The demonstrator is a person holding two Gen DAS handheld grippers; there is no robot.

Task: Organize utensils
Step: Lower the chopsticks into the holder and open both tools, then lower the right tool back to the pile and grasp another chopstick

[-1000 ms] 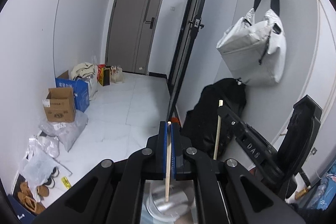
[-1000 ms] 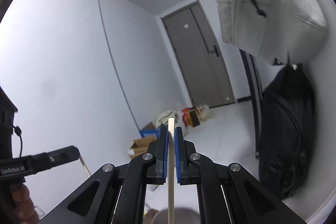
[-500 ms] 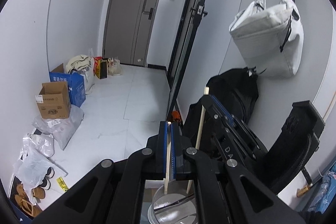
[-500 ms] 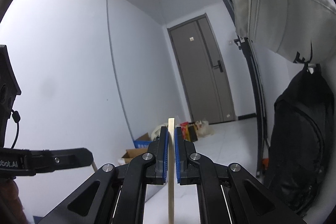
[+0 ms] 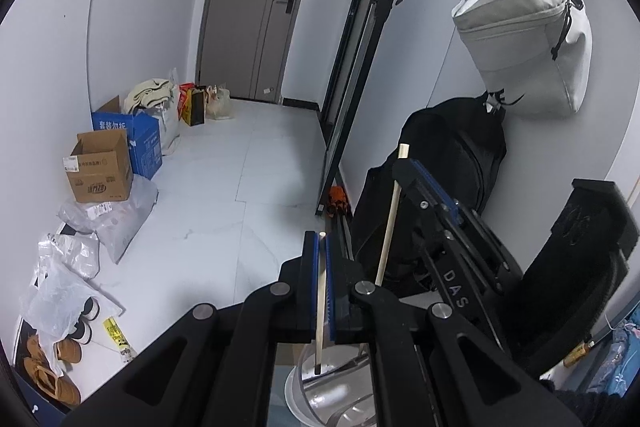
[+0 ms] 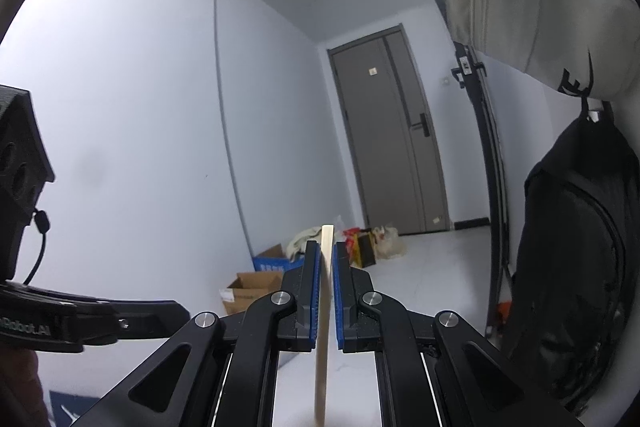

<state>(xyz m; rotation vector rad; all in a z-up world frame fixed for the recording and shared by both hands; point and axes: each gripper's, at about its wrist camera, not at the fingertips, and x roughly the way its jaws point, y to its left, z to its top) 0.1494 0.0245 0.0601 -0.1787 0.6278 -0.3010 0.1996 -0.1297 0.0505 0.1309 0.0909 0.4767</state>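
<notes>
My left gripper [image 5: 321, 239] is shut on a thin wooden chopstick [image 5: 319, 303] that hangs down into a round metal utensil holder [image 5: 316, 383] below it. My right gripper [image 6: 327, 251] holds a second wooden chopstick [image 6: 324, 327] upright between its blue pads; the jaws look slightly parted around it. In the left wrist view the right gripper [image 5: 404, 167] and its chopstick [image 5: 390, 219] stand just right of mine, the stick's lower end reaching toward the holder. In the right wrist view the left gripper's body [image 6: 80, 315] shows at the left edge.
A black backpack [image 5: 452, 163] and a grey bag [image 5: 524, 51] hang on the right wall. A glass door [image 5: 352, 75] stands ajar. Cardboard boxes [image 5: 104, 171], plastic bags [image 5: 76, 255] and shoes [image 5: 48, 367] line the left wall. A grey door [image 5: 256, 3] is far back.
Both grippers have moved closer together and tilted downward. The right gripper's chopstick has come nearer to the holder. The right jaws have parted slightly around their chopstick.
</notes>
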